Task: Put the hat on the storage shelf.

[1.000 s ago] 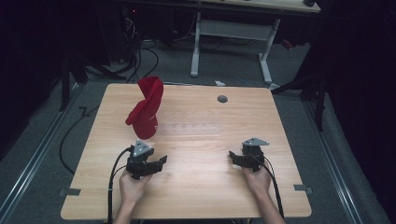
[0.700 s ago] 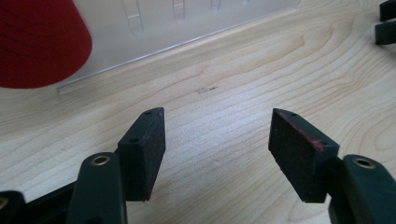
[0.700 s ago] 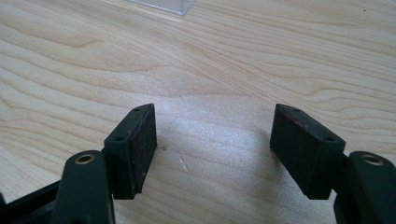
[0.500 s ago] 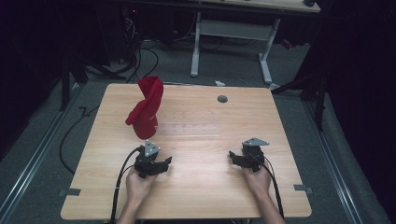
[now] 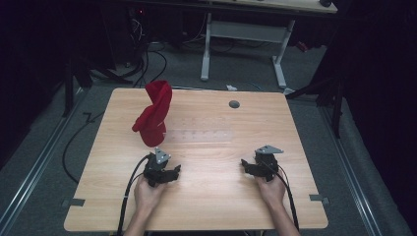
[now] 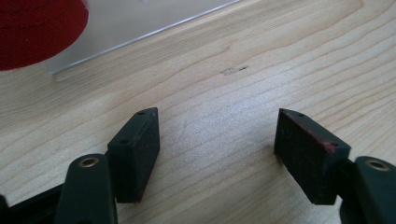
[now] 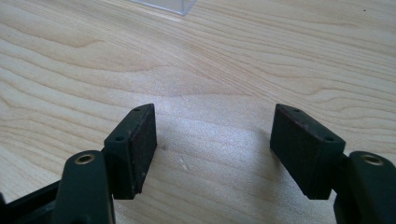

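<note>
A red cloth point(image 5: 153, 115), twisted into an upright roll, stands on the back left of the wooden table point(image 5: 211, 196); its edge shows as a red patch point(image 6: 37, 28) in the left gripper view. A clear plastic plate point(image 5: 196, 132) lies flat beside it, and its corner point(image 7: 168, 4) shows in the right gripper view. My left gripper point(image 5: 173, 172) rests low at the front left, short of the cloth. Its jaws point(image 6: 217, 135) have just been opening, with only bare wood between them. My right gripper point(image 5: 246, 166) sits open at the front right, nothing between its pads point(image 7: 212, 135).
A grey round grommet point(image 5: 234, 104) is set in the tabletop near the back edge. Cables trail from both grippers over the front edge. Beyond the table stand a white desk frame point(image 5: 246, 34) and floor cables on grey carpet.
My left hand has sunk toward the tabletop and shifted slightly right, and its jaws stand a little wider. The right hand and the red cloth have not moved.
</note>
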Action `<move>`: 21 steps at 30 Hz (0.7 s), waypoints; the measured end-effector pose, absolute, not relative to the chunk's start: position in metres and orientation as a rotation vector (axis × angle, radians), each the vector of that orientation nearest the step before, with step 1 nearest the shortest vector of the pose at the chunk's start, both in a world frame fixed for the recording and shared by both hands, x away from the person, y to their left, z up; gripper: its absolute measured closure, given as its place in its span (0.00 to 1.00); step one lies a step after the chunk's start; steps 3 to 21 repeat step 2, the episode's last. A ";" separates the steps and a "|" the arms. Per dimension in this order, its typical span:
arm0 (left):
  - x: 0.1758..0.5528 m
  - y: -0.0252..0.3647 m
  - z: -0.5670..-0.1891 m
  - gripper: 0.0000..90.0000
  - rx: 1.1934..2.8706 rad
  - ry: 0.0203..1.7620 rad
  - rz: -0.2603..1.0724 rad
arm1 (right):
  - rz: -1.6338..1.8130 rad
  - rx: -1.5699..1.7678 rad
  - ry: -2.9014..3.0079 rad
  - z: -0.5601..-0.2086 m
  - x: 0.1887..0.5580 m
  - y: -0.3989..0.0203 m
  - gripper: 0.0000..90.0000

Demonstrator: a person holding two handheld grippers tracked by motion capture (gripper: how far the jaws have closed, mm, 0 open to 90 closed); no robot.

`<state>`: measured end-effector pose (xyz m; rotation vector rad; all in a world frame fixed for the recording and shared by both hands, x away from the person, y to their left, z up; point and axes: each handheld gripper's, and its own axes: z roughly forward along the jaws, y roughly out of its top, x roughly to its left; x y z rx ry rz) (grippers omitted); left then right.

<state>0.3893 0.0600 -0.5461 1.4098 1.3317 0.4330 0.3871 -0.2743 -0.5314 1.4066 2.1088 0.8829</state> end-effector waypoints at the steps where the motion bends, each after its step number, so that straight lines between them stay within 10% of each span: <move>1: 0.389 0.060 -0.546 0.35 1.409 1.330 0.431 | 0.883 1.406 2.109 -0.531 0.387 -0.274 0.35; 21: 0.389 0.060 -0.546 0.35 1.411 1.328 0.429 | 0.883 1.406 2.109 -0.531 0.387 -0.274 0.35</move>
